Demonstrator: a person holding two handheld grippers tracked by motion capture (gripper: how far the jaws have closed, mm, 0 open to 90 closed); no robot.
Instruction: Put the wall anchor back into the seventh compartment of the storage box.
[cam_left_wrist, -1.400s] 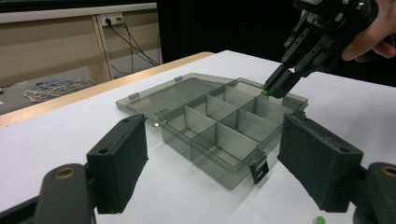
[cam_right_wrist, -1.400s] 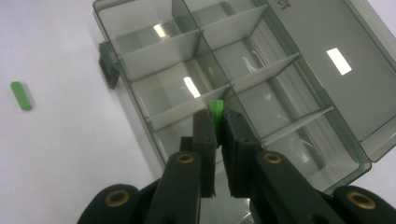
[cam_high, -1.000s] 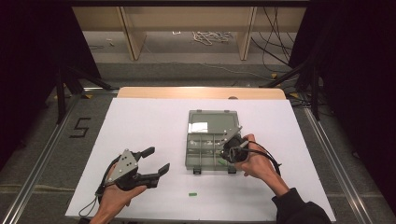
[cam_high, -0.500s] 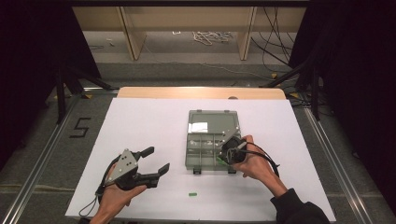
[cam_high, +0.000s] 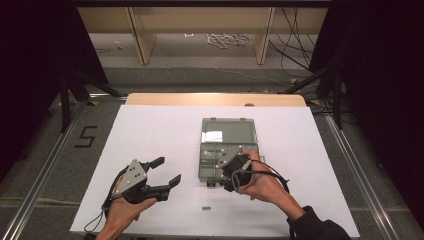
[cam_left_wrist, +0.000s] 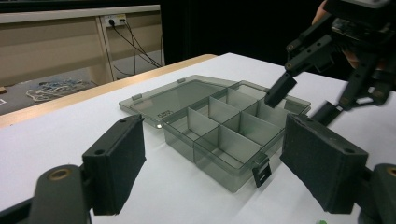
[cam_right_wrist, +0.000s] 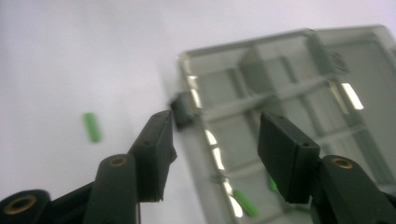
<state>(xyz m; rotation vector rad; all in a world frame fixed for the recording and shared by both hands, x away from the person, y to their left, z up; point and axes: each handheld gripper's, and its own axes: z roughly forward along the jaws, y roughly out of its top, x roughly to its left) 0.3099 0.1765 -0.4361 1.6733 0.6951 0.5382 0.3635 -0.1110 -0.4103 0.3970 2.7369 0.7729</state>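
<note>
L claw (cam_high: 167, 172) sitting idle on table (cam_high: 150, 130), jaws apart, empty. Green piece (cam_high: 205, 208) lying loose near front edge, long axis across, btwn both hands. R claw (cam_high: 226, 176) hovering over box (cam_high: 227, 150), jaws just been opening, nothing between; roughly as near as L.

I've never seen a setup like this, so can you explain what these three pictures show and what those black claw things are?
A person sits at a white table holding a hand-operated gripper in each hand. One picture looks down from above; the other two come from cameras riding on each gripper.

On the table lies an open clear plastic organiser box with dividers, its lid folded flat behind it. A small green piece lies on the table in front; another green piece sits inside a compartment.

The left gripper is open and holds nothing. The right gripper, above the box's near edge, has just been opening, nothing between its jaws.
</note>
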